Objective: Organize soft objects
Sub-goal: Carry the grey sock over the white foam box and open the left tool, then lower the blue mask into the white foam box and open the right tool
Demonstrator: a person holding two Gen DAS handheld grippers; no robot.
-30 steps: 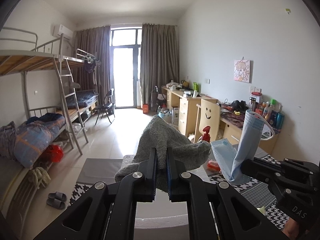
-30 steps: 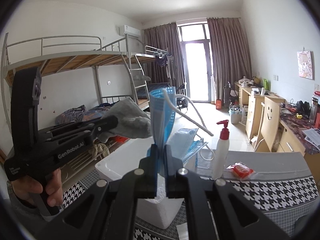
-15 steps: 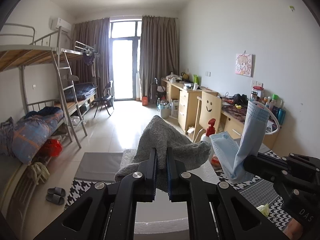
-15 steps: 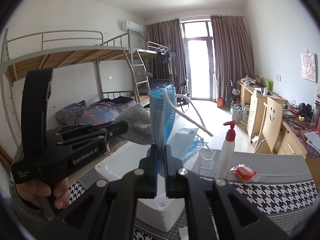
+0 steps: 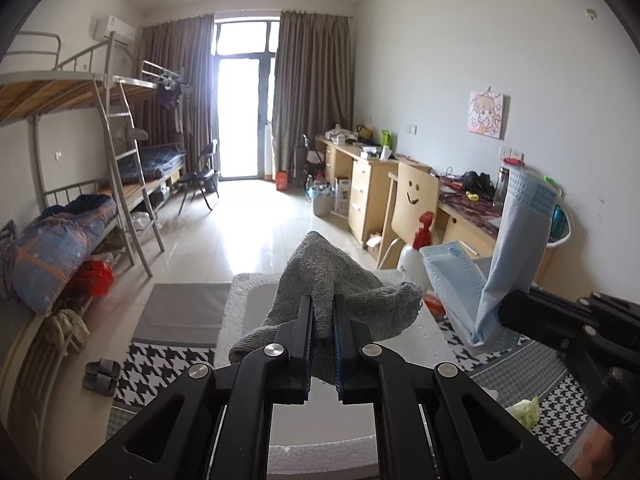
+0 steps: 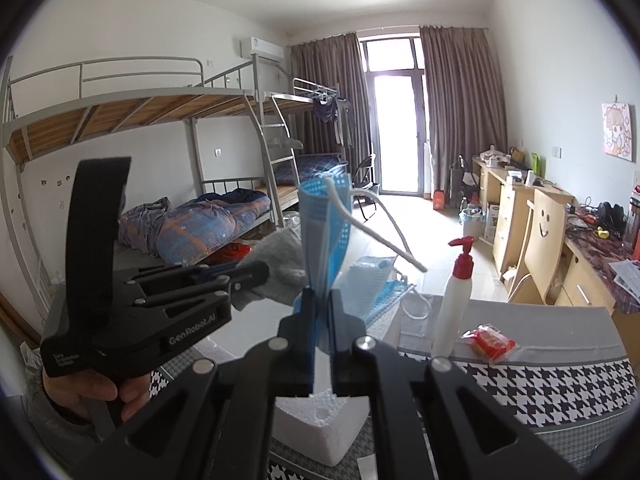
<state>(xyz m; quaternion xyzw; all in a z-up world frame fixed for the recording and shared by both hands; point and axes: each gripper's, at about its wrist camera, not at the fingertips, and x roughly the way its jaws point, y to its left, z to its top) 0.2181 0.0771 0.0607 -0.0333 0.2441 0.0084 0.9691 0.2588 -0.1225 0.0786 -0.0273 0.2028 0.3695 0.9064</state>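
Note:
My left gripper [image 5: 322, 314] is shut on a grey knitted cloth [image 5: 332, 276], which bunches up above the fingers and droops to both sides. It hangs over an open white foam box [image 5: 240, 312]. My right gripper [image 6: 320, 300] is shut on a folded blue face mask [image 6: 324, 232] that stands upright, its white ear loop [image 6: 380, 232] sticking out to the right. In the left wrist view the right gripper [image 5: 502, 312] holds the mask [image 5: 520, 232] just right of the cloth. In the right wrist view the left gripper [image 6: 260, 274] holds the cloth [image 6: 280, 264] just left of the mask.
The table has a black-and-white houndstooth cover [image 6: 540, 384]. A white pump bottle with a red top [image 6: 456, 300] and a red packet [image 6: 488, 342] sit beyond the foam box [image 6: 316, 428]. A pale green wad [image 5: 524, 412] lies near the right gripper. A hand [image 6: 88, 392] grips the left tool.
The left gripper has sunk a little and tipped downward with the cloth still in it, coming closer to the foam box. The right gripper and mask have hardly moved.

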